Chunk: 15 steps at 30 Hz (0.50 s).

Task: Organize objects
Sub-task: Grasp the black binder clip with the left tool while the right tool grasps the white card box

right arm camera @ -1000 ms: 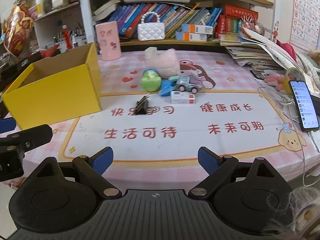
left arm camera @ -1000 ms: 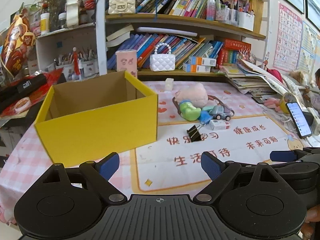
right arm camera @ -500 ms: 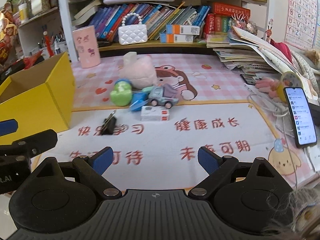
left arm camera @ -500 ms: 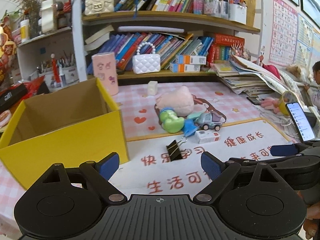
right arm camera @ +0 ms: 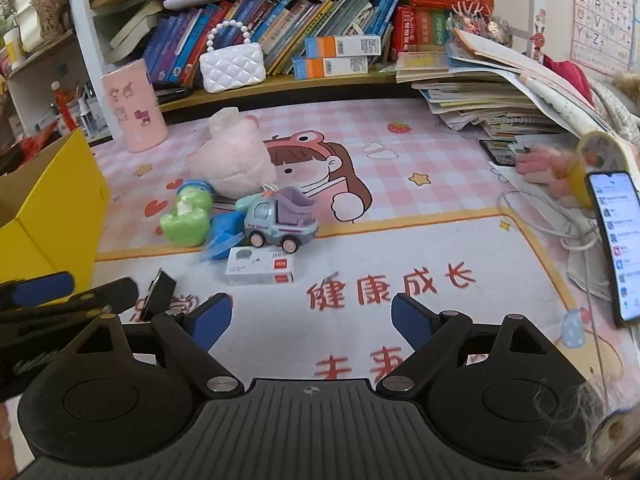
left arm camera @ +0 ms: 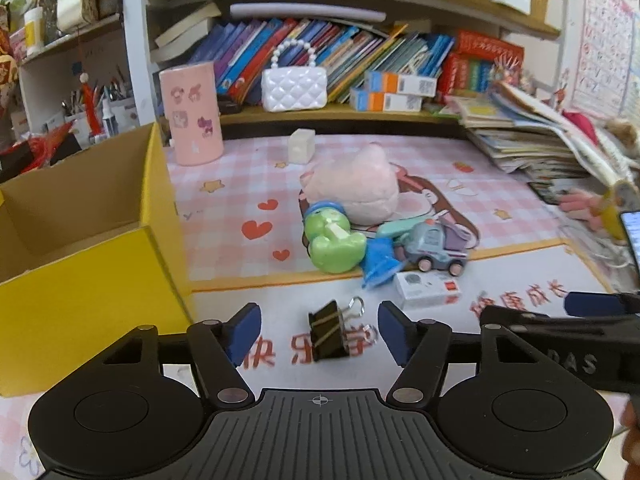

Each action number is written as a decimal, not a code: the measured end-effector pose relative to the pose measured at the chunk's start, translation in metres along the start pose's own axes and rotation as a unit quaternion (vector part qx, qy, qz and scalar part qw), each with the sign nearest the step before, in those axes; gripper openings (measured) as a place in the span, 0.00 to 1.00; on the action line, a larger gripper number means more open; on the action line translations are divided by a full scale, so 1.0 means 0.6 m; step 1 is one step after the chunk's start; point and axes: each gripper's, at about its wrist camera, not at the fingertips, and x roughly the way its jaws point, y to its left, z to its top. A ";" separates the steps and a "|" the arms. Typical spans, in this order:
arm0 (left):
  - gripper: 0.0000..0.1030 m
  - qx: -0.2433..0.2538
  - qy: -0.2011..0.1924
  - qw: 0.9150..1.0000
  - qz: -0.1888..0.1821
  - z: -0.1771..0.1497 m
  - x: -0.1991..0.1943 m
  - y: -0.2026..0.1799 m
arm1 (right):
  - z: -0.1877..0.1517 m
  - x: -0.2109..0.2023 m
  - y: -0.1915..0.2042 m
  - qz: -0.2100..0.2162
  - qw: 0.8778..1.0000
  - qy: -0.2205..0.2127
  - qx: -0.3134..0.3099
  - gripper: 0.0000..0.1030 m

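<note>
Now lined up low at frame centre: left tool (left arm camera: 319, 334) with fingers apart, straddling the black binder clip (left arm camera: 329, 334) on the surface (left arm camera: 240, 200), likely first pick for the yellow box (left arm camera: 80, 280) at left. Right tool (right arm camera: 311, 324) likewise spread, holding nothing. Compared with half a second ago, closer in; clip formerly ahead, box now mostly cropped.

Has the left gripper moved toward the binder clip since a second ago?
Yes. The left gripper has advanced past the yellow box; the binder clip now lies between its open fingers.
</note>
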 end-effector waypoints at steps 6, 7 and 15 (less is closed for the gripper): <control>0.50 0.031 0.020 0.999 0.014 0.008 0.048 -0.016 | 0.010 0.029 -0.005 0.010 1.000 0.009 -0.009 0.85; 0.49 0.037 0.023 0.999 0.016 0.008 0.054 -0.019 | 0.012 0.033 -0.006 0.011 1.000 0.010 -0.011 0.85; 0.09 0.048 0.030 0.998 0.012 0.002 0.072 -0.020 | 0.027 0.061 -0.006 0.025 0.999 0.020 -0.014 0.85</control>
